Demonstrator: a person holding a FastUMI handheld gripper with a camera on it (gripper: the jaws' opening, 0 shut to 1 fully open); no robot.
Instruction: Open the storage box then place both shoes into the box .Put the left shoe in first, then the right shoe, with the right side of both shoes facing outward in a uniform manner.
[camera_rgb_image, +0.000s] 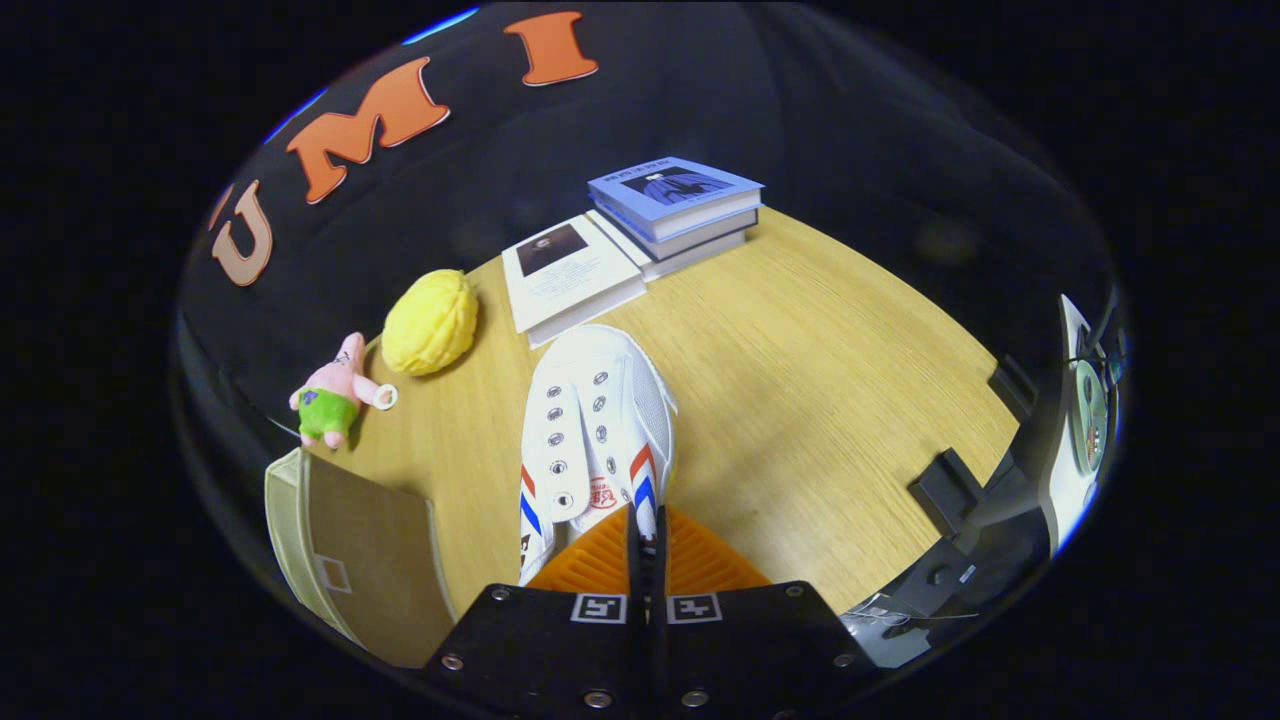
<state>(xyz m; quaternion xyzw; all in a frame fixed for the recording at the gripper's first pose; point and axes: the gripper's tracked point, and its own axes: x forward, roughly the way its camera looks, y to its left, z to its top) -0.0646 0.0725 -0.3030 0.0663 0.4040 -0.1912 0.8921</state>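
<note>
The tongs (646, 545) are pinched nearly together on the collar of a white shoe (592, 430), which hangs from them toe-forward above the wooden surface (800, 400), probably so it can be carried over. The open box (350, 550) sits just to the left of the tongs, the likely destination. Beyond the shoe lie books (640, 240), a yellow ball (432, 322) and a plush toy (335, 395).
</note>
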